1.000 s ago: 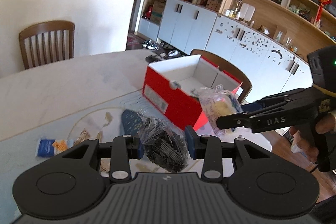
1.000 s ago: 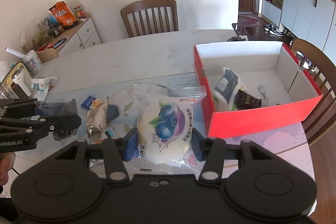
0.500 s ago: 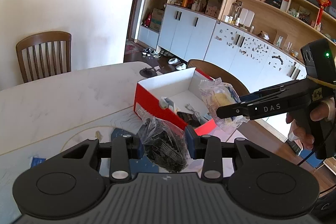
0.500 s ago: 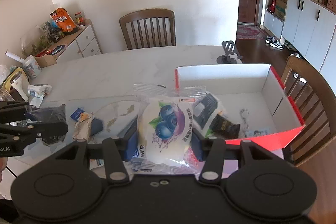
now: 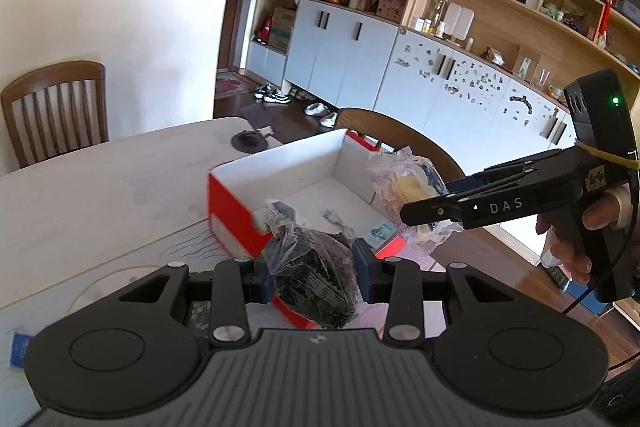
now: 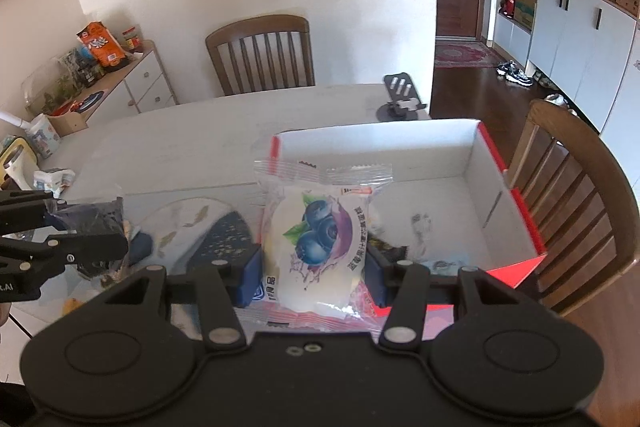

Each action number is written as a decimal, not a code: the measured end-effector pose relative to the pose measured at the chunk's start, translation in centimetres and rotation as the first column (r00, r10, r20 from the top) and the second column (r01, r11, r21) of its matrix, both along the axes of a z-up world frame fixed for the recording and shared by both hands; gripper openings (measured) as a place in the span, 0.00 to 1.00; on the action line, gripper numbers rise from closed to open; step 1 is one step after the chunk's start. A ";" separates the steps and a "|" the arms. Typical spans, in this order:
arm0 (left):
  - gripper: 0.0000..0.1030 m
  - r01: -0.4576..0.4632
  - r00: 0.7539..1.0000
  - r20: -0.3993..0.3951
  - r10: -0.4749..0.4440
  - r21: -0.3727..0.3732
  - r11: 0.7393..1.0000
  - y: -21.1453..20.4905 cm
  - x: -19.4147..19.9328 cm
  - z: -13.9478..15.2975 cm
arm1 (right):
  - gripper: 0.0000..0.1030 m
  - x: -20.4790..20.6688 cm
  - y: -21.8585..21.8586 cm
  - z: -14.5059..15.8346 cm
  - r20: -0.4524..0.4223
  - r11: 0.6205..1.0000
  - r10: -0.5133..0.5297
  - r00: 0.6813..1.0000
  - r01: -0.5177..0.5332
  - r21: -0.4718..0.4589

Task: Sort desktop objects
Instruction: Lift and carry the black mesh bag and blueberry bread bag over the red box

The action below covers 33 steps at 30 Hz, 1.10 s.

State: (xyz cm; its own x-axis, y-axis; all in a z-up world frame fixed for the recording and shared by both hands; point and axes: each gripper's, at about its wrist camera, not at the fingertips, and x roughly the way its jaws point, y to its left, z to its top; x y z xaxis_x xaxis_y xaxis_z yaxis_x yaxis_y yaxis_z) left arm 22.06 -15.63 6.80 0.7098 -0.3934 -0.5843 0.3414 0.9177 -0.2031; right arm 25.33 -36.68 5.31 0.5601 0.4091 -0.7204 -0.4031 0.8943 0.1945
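Both hands were in the carrying step of the sort, each bringing a packet to the open red cardboard box with white inner walls (image 6: 492, 163), which stood at the table's far right corner by a wooden chair (image 6: 576, 195). The left claw (image 5: 314, 273) was clamped on a crinkled clear bag of dark pieces (image 5: 314, 277), held above the box's near red wall. The right claw (image 6: 314, 277) gripped a clear plastic snack packet printed with blueberries (image 6: 320, 231), hanging over the box's near rim, with the white floor visible behind it.

Judging from this, the next move called for each packet to be carried past the rim and over the white floor, then for the pads to part so it dropped inside. A few small items already lay on the box floor, but most of it looked bare, so there was room for both.

The two claws were near each other over the same box, so releasing one at a time seemed wise. The box sat close to the table's edge with the chair back just beyond, which left little room on that side. The pale marble-look table (image 6: 224, 131) lay open toward its far edge, save for a black phone stand (image 6: 400, 99) near the far corner.
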 end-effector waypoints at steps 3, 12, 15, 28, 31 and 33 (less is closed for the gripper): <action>0.36 0.018 1.000 -0.004 -0.018 0.004 1.000 -1.6 1.3 -0.2 | 0.50 0.9 -1.3 -0.2 0.003 1.000 -0.009 1.000 0.009 -0.004; 0.35 0.068 0.997 -0.028 -0.067 0.028 0.997 -5.8 5.0 -1.3 | 0.50 4.0 -4.8 -1.1 -0.002 0.999 -0.037 0.999 0.037 -0.015; 0.35 0.079 0.996 -0.036 -0.078 0.039 0.996 -6.8 6.3 -1.7 | 0.50 5.0 -5.4 -1.5 -0.005 0.999 -0.040 0.999 0.040 -0.021; 0.35 0.131 0.989 -0.082 -0.126 0.058 0.990 -9.8 11.5 -3.8 | 0.49 10.3 -5.9 -3.5 -0.043 1.000 0.004 0.999 -0.005 -0.023; 0.35 0.135 0.986 -0.104 -0.128 0.062 0.989 -10.0 12.7 -4.8 | 0.50 11.7 -5.8 -4.5 -0.061 1.000 0.003 0.998 -0.004 -0.015; 0.35 0.136 0.985 -0.120 -0.128 0.064 0.989 -10.0 13.4 -5.4 | 0.49 12.4 -5.8 -5.0 -0.073 1.000 0.009 0.997 -0.009 -0.007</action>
State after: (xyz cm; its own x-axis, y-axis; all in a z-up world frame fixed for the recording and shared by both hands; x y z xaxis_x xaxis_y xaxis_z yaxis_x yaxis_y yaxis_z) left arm 35.49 -25.67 1.36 0.5811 -0.4336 -0.6888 0.4385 0.8797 -0.1838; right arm 37.69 -42.44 0.35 0.5024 0.4084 -0.7621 -0.3962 0.8922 0.2170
